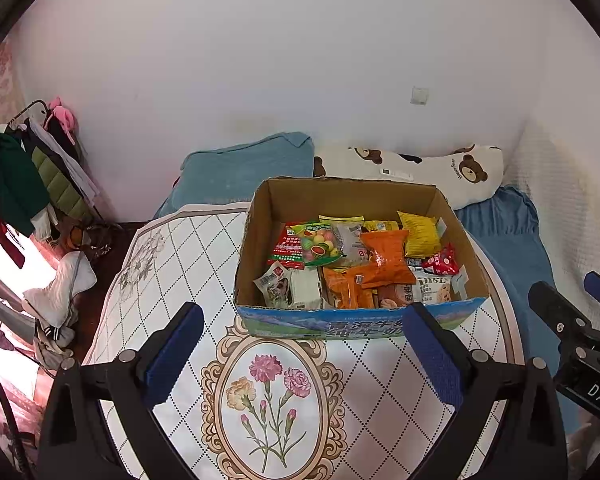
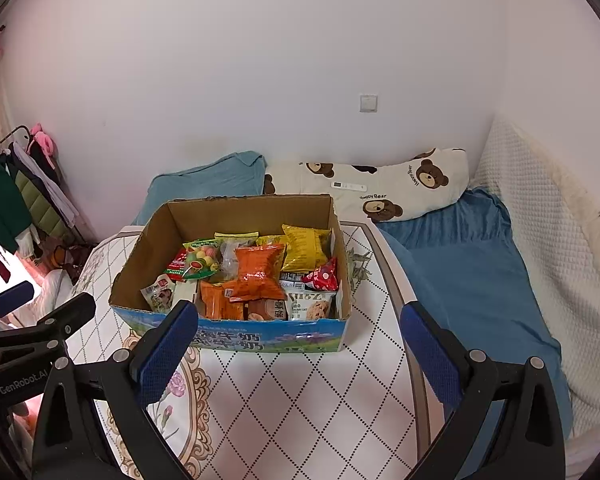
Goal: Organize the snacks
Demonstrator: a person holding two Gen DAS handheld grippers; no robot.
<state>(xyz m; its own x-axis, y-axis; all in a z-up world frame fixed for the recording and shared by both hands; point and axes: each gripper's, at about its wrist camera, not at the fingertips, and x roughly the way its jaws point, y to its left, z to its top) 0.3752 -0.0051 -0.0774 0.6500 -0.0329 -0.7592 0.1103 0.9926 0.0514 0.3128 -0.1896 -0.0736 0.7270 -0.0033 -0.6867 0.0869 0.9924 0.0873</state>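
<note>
An open cardboard box (image 1: 356, 322) (image 2: 236, 338) with a blue printed front stands on the round table (image 1: 172, 256) (image 2: 332, 400). It holds several snack packets: an orange bag (image 1: 384, 258) (image 2: 260, 272), a yellow bag (image 1: 420, 234) (image 2: 304, 248), a green candy bag (image 1: 318, 244) (image 2: 200, 260), a red packet (image 1: 442, 262) (image 2: 322, 276). My left gripper (image 1: 304, 354) is open and empty, just in front of the box. My right gripper (image 2: 296, 354) is open and empty, in front of the box's right half.
The table has a white diamond-pattern cloth with a flower medallion (image 1: 268, 396). Behind it is a bed with a blue sheet (image 2: 468, 272), a blue pillow (image 1: 244, 168) and a bear pillow (image 2: 396, 188). A clothes rack (image 1: 24, 176) stands at the left.
</note>
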